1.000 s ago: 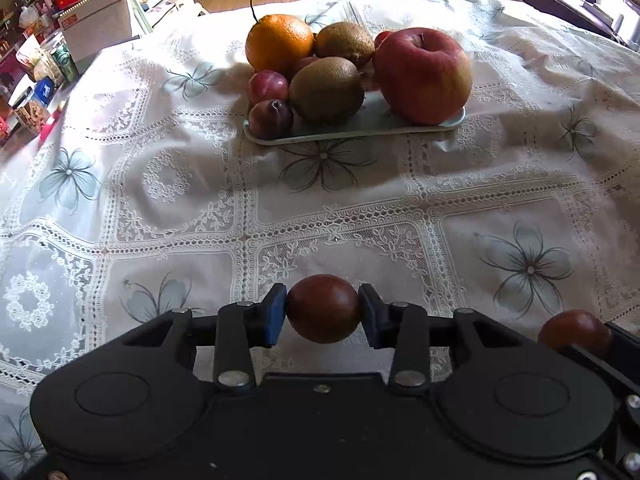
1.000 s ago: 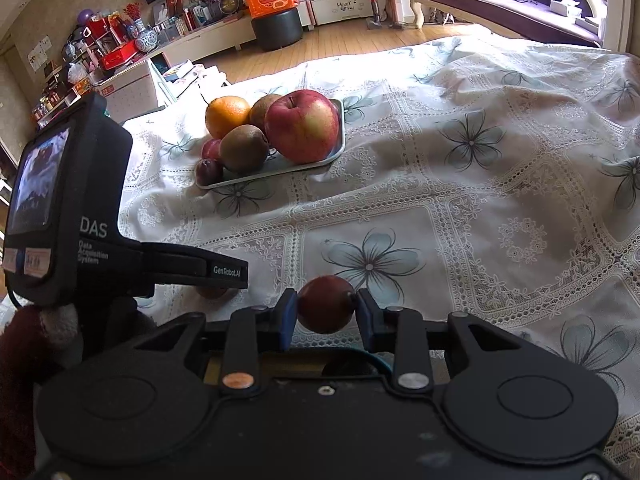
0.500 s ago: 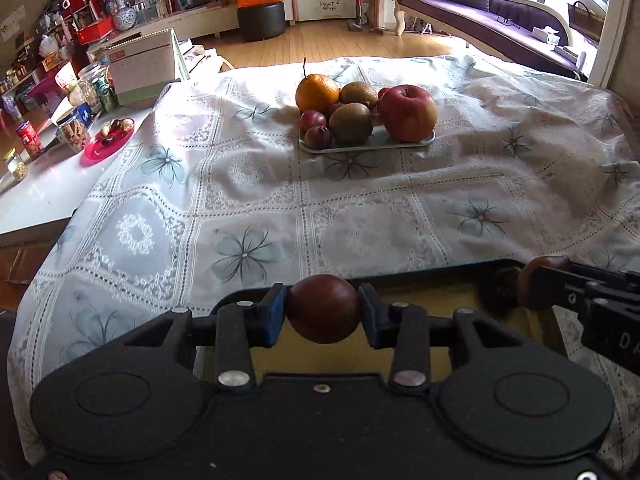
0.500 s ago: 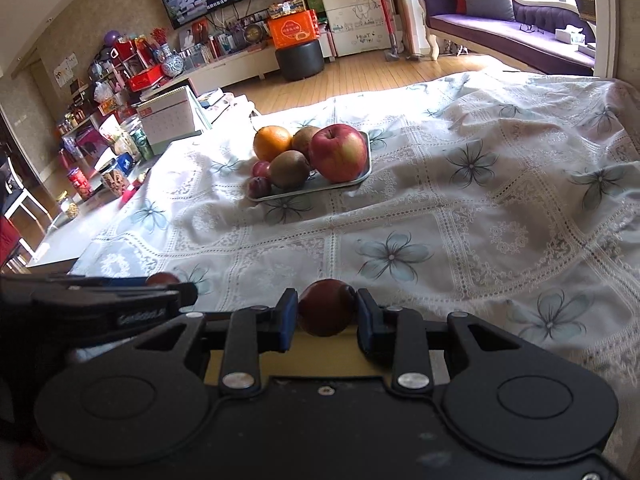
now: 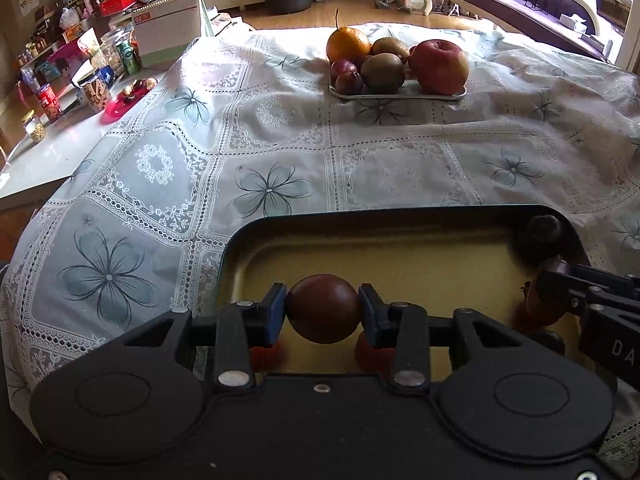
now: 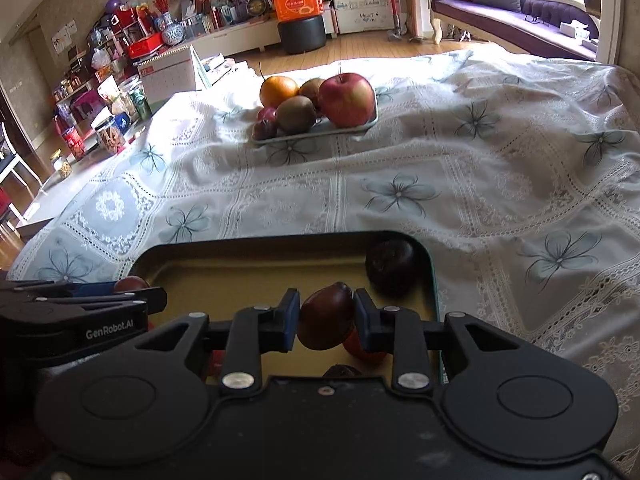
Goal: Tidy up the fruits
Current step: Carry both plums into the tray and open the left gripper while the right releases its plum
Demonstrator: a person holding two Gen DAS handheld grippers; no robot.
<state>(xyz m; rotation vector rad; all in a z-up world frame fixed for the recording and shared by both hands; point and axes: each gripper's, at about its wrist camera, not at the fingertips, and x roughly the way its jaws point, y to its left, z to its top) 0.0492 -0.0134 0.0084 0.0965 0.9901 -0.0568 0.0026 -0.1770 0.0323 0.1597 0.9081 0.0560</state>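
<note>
Plums: left gripper [image 5: 323, 314] and right gripper [image 6: 326, 317] each clamped on one above yellow tray [image 5: 400, 256], presumably for sorting there

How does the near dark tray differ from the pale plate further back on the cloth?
The dark tray has a dark rim and a yellow floor; the pale plate is light all over. The tray holds a few small dark fruits with much bare floor; the plate is piled with an apple, orange and kiwis. Both are rounded rectangles on the tablecloth.
</note>
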